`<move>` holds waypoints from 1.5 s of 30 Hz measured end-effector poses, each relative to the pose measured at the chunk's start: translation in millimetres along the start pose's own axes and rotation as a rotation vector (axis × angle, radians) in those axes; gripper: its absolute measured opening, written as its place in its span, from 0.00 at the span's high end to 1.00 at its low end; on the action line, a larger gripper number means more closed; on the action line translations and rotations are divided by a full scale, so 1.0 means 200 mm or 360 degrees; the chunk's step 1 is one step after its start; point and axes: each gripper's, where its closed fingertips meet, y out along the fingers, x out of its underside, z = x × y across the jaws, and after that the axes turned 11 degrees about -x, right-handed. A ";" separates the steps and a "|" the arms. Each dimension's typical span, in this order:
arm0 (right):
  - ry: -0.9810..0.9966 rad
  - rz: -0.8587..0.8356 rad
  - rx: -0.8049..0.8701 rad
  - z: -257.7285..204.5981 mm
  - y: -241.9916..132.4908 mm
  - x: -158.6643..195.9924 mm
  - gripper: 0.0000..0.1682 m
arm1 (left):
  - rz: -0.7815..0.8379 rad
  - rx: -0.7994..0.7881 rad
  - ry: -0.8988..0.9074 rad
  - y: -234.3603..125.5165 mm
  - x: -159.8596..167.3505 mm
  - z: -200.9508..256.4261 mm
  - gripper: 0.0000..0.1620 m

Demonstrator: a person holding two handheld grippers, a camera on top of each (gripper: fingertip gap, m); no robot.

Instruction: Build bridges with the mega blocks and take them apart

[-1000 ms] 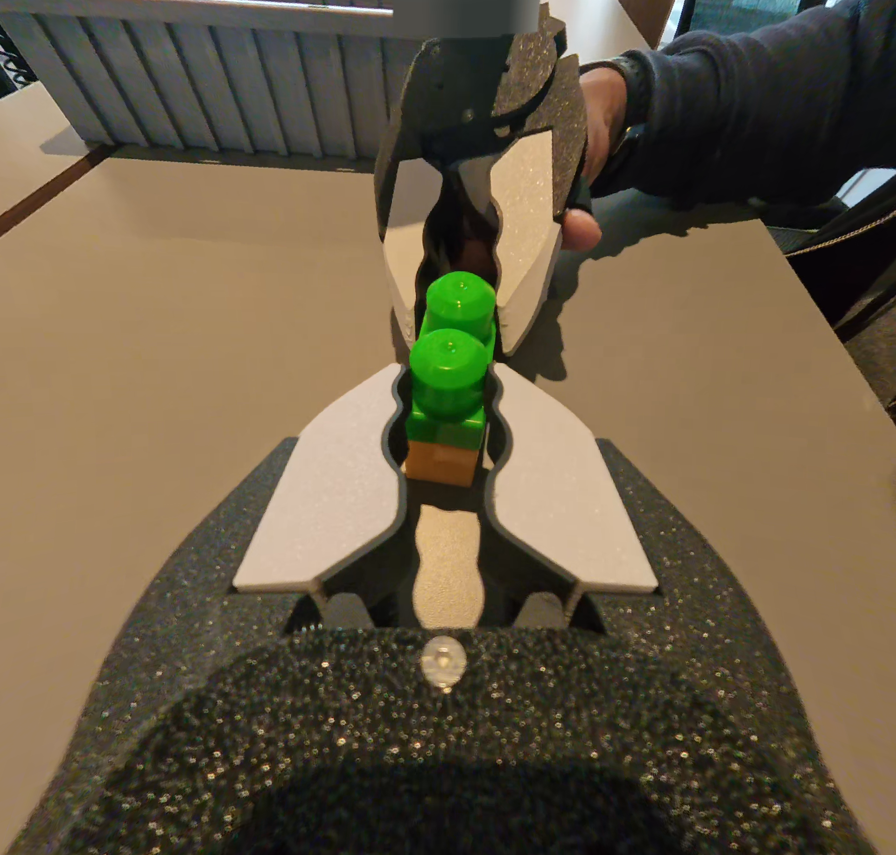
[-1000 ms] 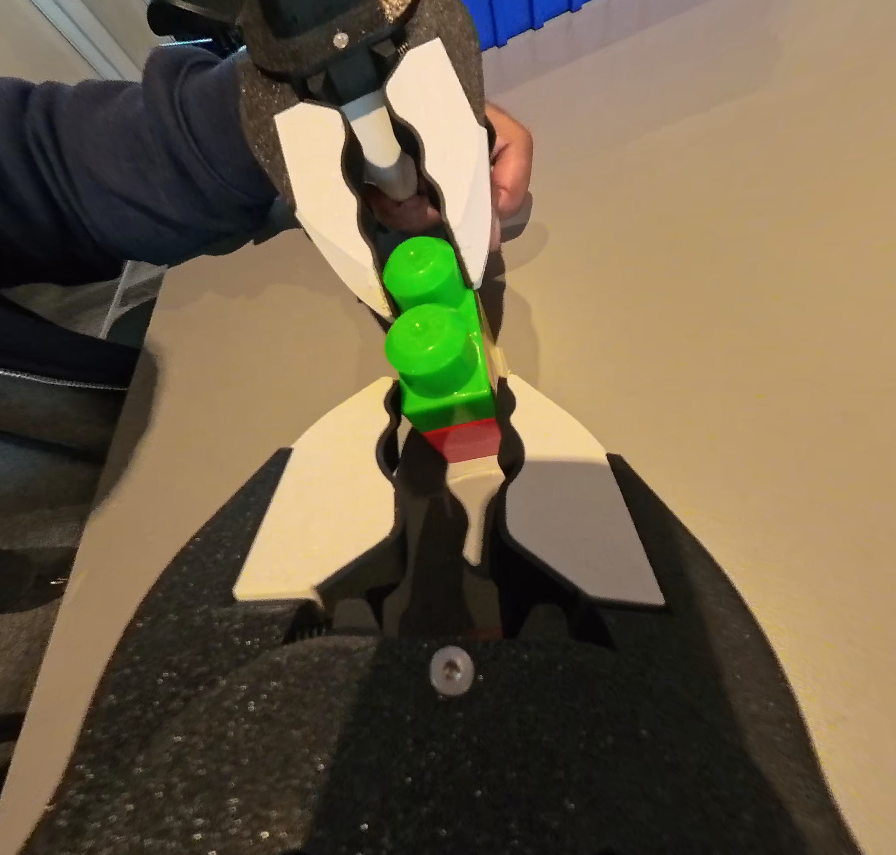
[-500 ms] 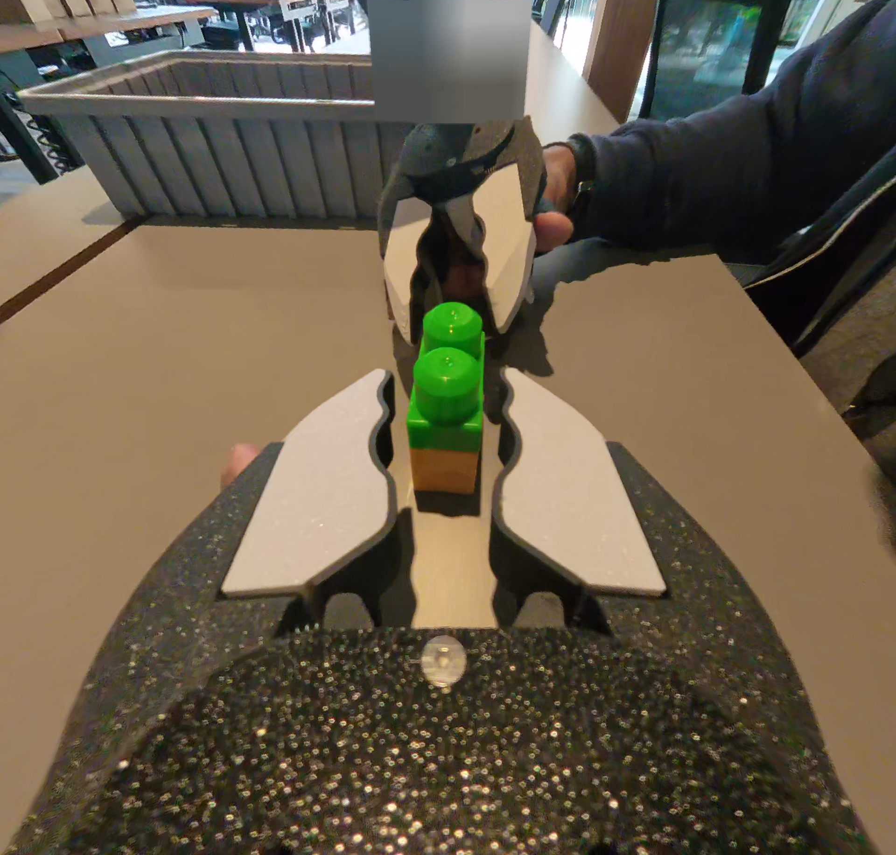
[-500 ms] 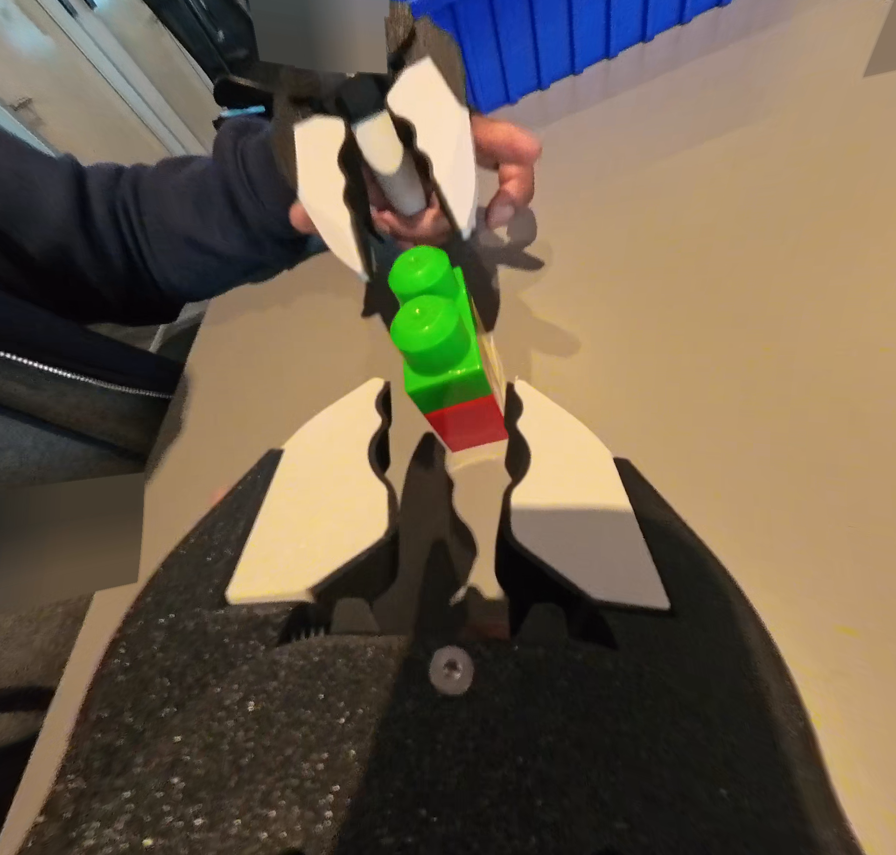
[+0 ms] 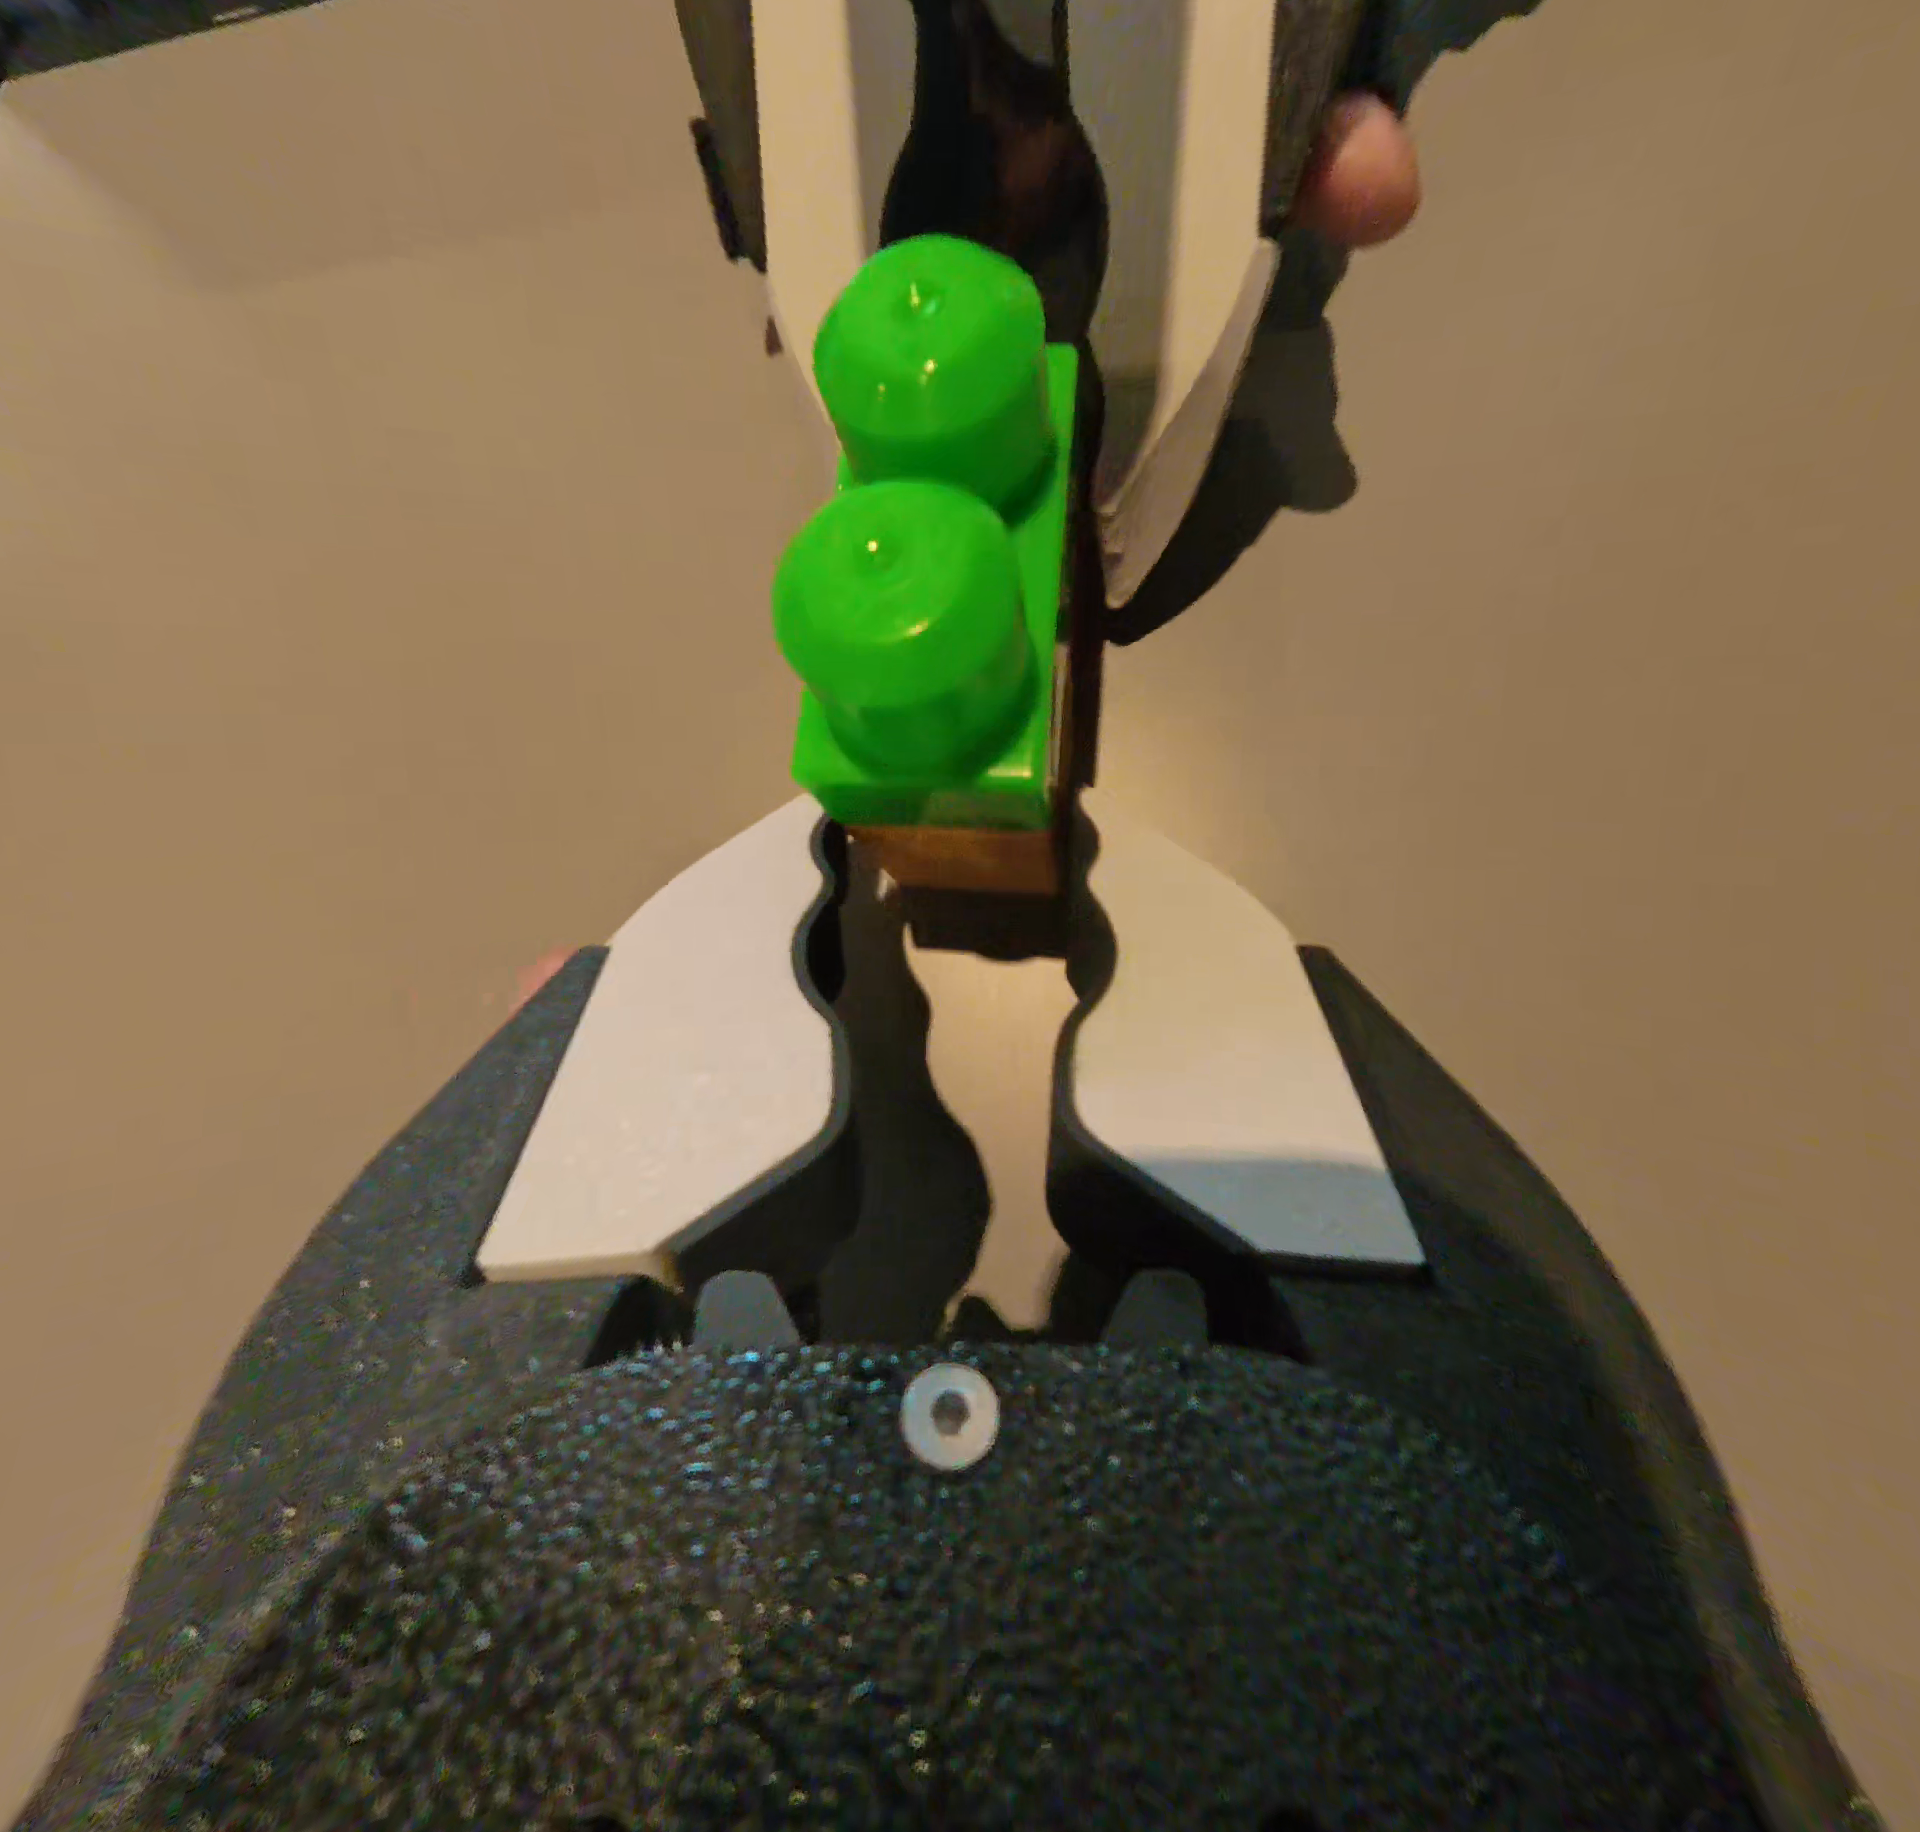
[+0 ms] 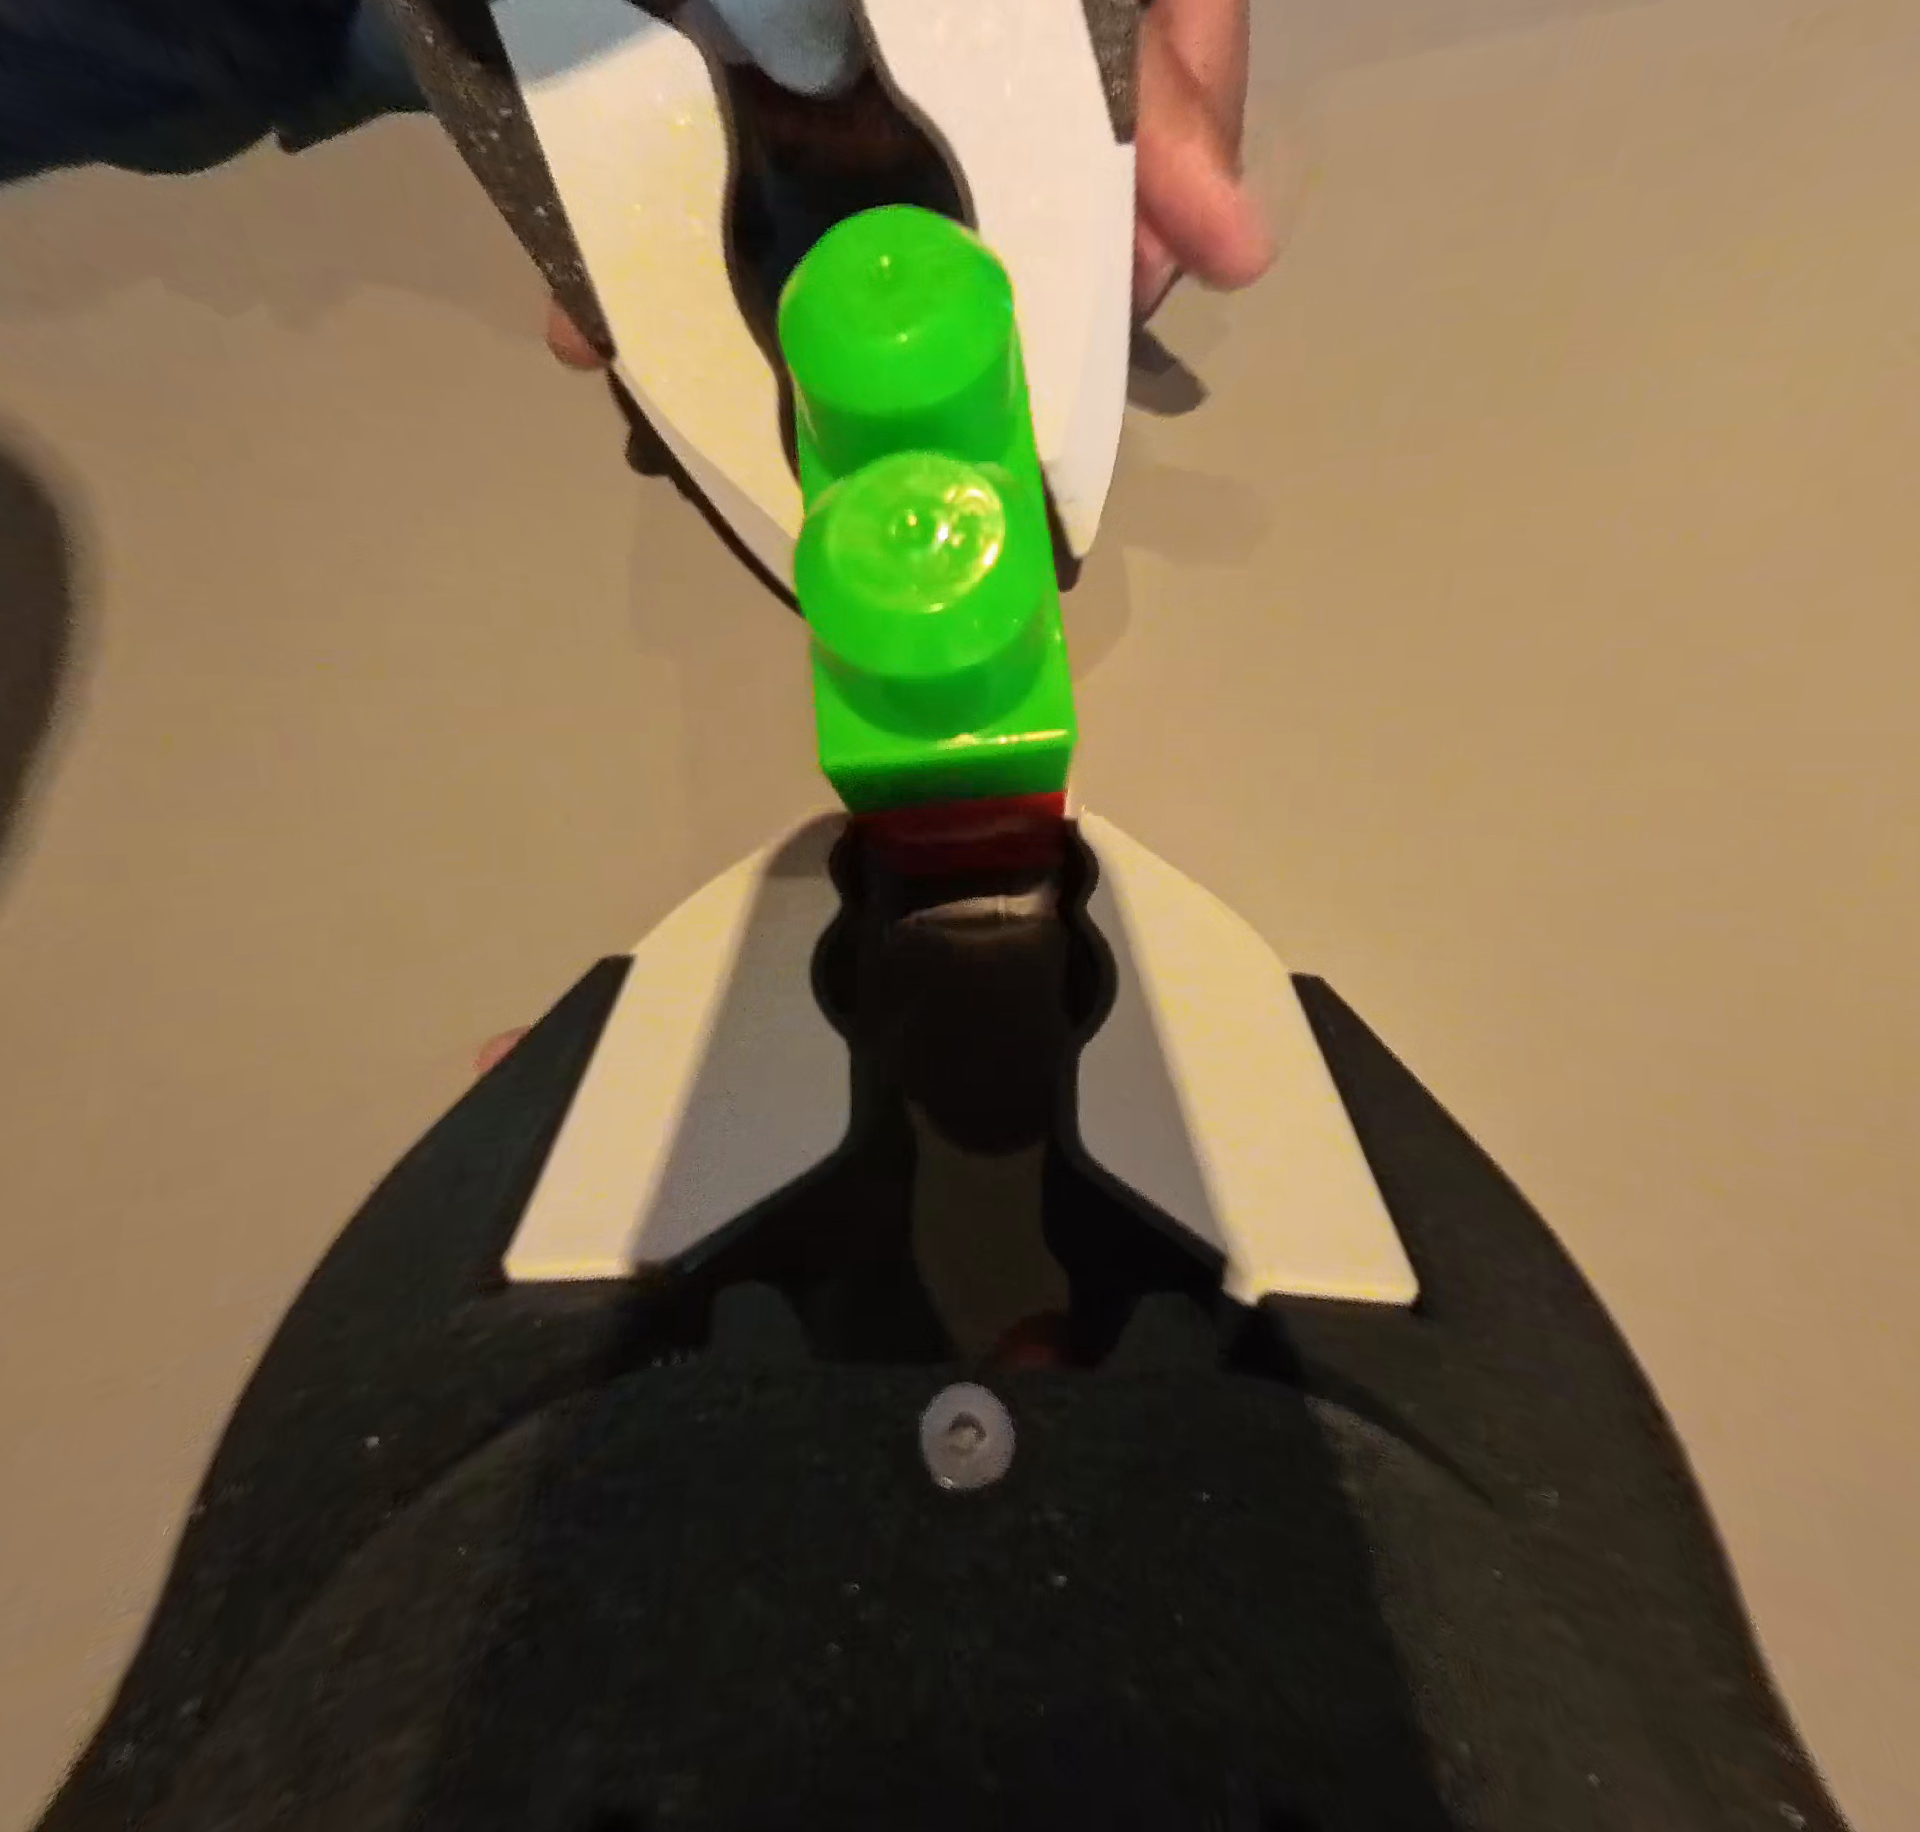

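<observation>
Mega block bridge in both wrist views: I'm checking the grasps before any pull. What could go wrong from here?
1. The right gripper pinches the red block only at its fingertips, so it may slip out.
2. The left gripper flanks the orange block just as shallowly; whether it is clamped is unclear.
3. The green block joins both, so an uneven pull could pop one block loose.

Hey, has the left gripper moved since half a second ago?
Yes. The left gripper has tipped down toward the table; the grey bin has slid up out of view.
</observation>
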 end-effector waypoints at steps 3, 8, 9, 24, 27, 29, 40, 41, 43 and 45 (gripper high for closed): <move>0.0024 0.0002 0.0033 0.02 0.00 0.00 0.78 | -0.0013 -0.0030 -0.0038 0.01 -0.01 0.00 0.77; 0.0044 0.0000 0.0054 0.03 -0.01 0.01 0.78 | -0.0047 -0.0049 -0.0118 0.02 -0.02 0.01 0.77; 0.0051 0.0000 0.0057 0.03 -0.01 0.01 0.79 | -0.0053 -0.0060 -0.0132 0.03 -0.02 0.01 0.77; 0.0028 0.0010 -0.0082 -0.02 -0.02 0.01 0.59 | -0.0058 -0.0035 -0.0164 0.03 -0.02 0.02 0.78; -0.0045 0.0136 -0.0081 -0.03 -0.05 -0.04 0.58 | -0.0059 -0.0036 -0.0164 0.03 -0.02 0.02 0.78; -0.0078 0.0198 -0.0063 -0.02 -0.07 -0.08 0.58 | -0.0060 -0.0037 -0.0166 0.03 -0.02 0.02 0.78; -0.0180 0.0372 0.0009 -0.02 -0.10 -0.18 0.76 | -0.0029 -0.0023 -0.0109 0.02 -0.03 0.04 0.61; -0.0180 0.0371 0.0014 -0.02 -0.10 -0.18 0.78 | 0.0006 -0.0008 -0.0119 0.01 -0.04 0.04 0.58; -0.0179 0.0371 0.0011 -0.02 -0.10 -0.18 0.78 | 0.0117 0.0014 -0.0156 -0.03 -0.08 0.03 0.58; -0.0181 0.0370 0.0010 -0.02 -0.10 -0.18 0.78 | 0.0273 0.0016 -0.0209 -0.08 -0.14 0.01 0.62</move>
